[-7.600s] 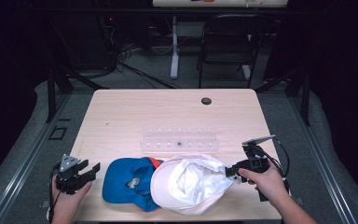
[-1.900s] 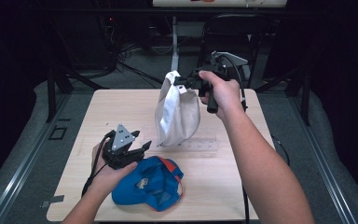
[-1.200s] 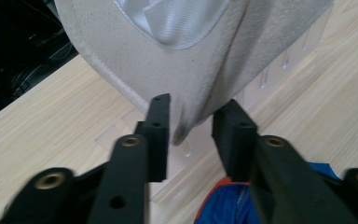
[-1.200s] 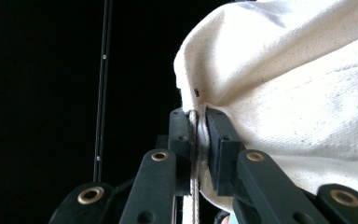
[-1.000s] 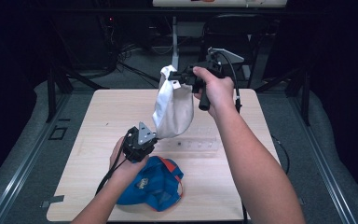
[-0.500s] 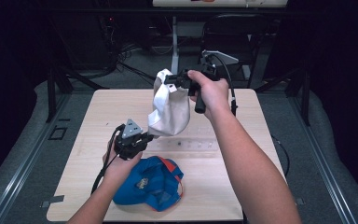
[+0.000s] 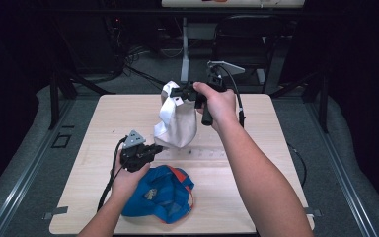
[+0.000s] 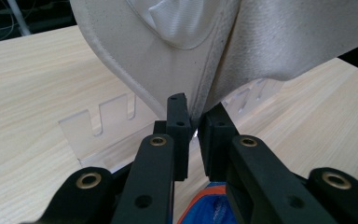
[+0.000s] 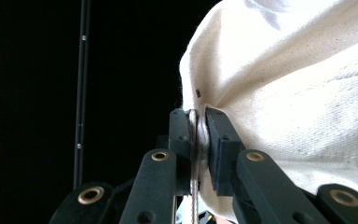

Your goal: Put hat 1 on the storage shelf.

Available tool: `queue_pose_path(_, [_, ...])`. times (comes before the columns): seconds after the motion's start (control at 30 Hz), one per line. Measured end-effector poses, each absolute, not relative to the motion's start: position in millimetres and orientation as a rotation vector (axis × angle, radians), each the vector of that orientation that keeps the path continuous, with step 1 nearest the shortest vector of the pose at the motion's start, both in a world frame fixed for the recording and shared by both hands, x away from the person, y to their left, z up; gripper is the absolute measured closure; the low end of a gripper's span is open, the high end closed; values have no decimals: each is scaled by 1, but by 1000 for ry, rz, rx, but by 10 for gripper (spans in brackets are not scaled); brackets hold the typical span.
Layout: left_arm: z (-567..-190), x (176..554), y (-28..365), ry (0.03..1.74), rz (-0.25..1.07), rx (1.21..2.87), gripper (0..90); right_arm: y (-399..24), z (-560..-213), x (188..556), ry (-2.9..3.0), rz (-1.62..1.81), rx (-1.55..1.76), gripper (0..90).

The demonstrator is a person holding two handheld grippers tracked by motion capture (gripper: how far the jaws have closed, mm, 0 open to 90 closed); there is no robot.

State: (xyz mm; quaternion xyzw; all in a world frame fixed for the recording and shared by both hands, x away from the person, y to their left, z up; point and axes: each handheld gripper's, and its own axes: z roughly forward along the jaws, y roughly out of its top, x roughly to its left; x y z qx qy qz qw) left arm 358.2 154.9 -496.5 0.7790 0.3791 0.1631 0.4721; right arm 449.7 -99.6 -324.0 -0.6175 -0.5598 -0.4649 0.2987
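Two tools pinched my white cap (image 7: 176,118): left tool (image 7: 154,148) low, right tool (image 7: 178,92) high. Clear rack (image 8: 103,128) and blue cap (image 7: 160,193) lay close on the table (image 7: 98,123).

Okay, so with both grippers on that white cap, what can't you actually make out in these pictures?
- High view: the clear slotted rack is partly hidden behind the white cap.
- High view: the logo on the blue cap is too small to read.
- Right gripper view: the cap's front is cut off by the frame edge; the right gripper grips only its edge.
- Left gripper view: the left gripper blocks the rack's near part.
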Motion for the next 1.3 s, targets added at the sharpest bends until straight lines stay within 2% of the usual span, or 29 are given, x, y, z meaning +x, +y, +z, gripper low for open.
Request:
queue_pose_path(0.4, [-514, 356, 161, 939, 397, 1852, 837, -92, -334, 451, -1491, -1214, -1627, 820])
queue_pose_path(1.07, [-522, 354, 154, 949, 418, 1906, 841, -91, -337, 451, -1535, -1191, -1641, 820])
queue_pose_path(1.3, [-528, 356, 156, 978, 397, 1922, 846, -93, -350, 454, -1554, -1174, -1670, 820])
